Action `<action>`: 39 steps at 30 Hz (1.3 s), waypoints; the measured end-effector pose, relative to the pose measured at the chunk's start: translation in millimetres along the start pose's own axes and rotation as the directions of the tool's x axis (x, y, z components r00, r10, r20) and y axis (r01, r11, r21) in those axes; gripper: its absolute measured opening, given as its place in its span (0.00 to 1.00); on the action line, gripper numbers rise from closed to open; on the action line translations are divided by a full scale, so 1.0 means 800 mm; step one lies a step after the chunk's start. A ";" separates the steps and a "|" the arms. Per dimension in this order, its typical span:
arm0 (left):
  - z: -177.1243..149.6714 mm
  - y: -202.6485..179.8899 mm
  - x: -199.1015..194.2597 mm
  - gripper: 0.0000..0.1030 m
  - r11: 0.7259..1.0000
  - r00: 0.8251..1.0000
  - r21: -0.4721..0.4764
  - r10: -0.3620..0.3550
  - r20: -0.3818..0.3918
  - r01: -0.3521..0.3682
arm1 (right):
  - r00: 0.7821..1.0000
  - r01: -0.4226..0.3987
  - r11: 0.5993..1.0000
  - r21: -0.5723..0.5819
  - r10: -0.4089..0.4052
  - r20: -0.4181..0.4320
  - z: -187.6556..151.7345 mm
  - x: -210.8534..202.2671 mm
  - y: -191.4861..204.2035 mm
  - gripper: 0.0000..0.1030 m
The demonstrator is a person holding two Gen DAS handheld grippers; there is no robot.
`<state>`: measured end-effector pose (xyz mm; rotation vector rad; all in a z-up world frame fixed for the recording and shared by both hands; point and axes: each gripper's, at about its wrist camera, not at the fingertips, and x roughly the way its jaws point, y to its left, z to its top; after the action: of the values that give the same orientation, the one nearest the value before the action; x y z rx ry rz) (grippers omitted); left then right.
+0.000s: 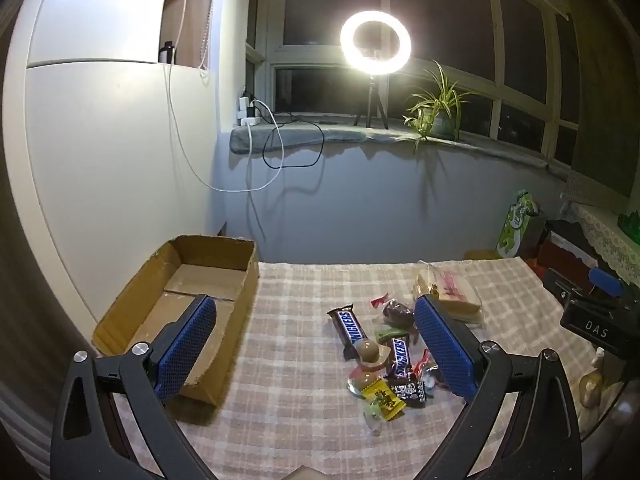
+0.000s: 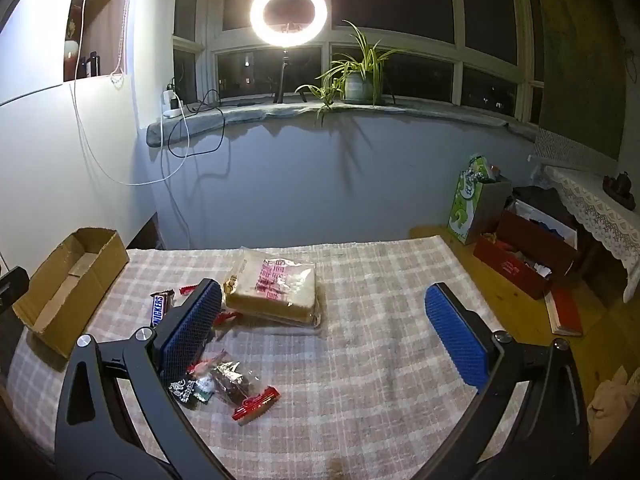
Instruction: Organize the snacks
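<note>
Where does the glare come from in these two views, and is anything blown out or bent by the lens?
Left wrist view: ring light glares, wall upper left blown out, windowsill bowed. Right wrist view: same ring light glares, plant throws shadows below it.

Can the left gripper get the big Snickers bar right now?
Probably yes. The left gripper is open and empty, and the big Snickers bar lies flat on the tablecloth at the pile's near-left edge, with nothing on top of it.

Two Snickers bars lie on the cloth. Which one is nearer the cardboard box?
The larger Snickers bar, lying alone at the pile's box-side edge. The smaller Snickers bar sits deeper in the pile, farther from the cardboard box.
</note>
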<state>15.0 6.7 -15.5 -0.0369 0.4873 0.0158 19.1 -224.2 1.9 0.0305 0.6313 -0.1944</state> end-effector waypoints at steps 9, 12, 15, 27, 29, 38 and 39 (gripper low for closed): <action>0.006 -0.002 -0.005 0.97 1.000 1.000 0.004 -0.008 0.006 0.008 | 1.000 0.002 1.000 0.000 -0.002 0.019 0.001 -0.003 0.000 1.00; 0.007 -0.001 -0.008 0.97 1.000 1.000 0.000 -0.008 0.009 0.008 | 1.000 0.003 1.000 -0.001 -0.003 0.020 0.002 -0.003 0.000 1.00; 0.007 -0.001 -0.009 0.97 1.000 1.000 0.001 -0.006 0.009 0.006 | 1.000 0.003 1.000 0.000 -0.003 0.028 0.003 -0.004 -0.001 1.00; 0.010 0.000 -0.008 0.96 1.000 1.000 0.001 -0.010 0.010 0.010 | 1.000 0.004 1.000 0.000 -0.004 0.030 0.000 -0.004 -0.001 1.00; 0.010 0.000 -0.008 0.96 1.000 1.000 0.002 -0.010 0.009 0.010 | 1.000 0.002 1.000 0.000 -0.002 0.029 0.001 -0.004 -0.001 1.00; 0.009 0.000 -0.008 0.96 1.000 1.000 0.001 -0.011 0.009 0.011 | 1.000 0.005 1.000 -0.002 -0.005 0.023 -0.002 -0.004 -0.001 1.00; 0.009 -0.001 -0.007 0.96 1.000 1.000 0.003 -0.012 0.009 0.012 | 1.000 0.004 1.000 -0.003 -0.004 0.024 -0.002 -0.004 0.000 1.00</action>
<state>13.3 6.3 -6.8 -0.0373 0.4785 0.0032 15.9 -223.7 2.6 0.0237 0.6080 -0.1976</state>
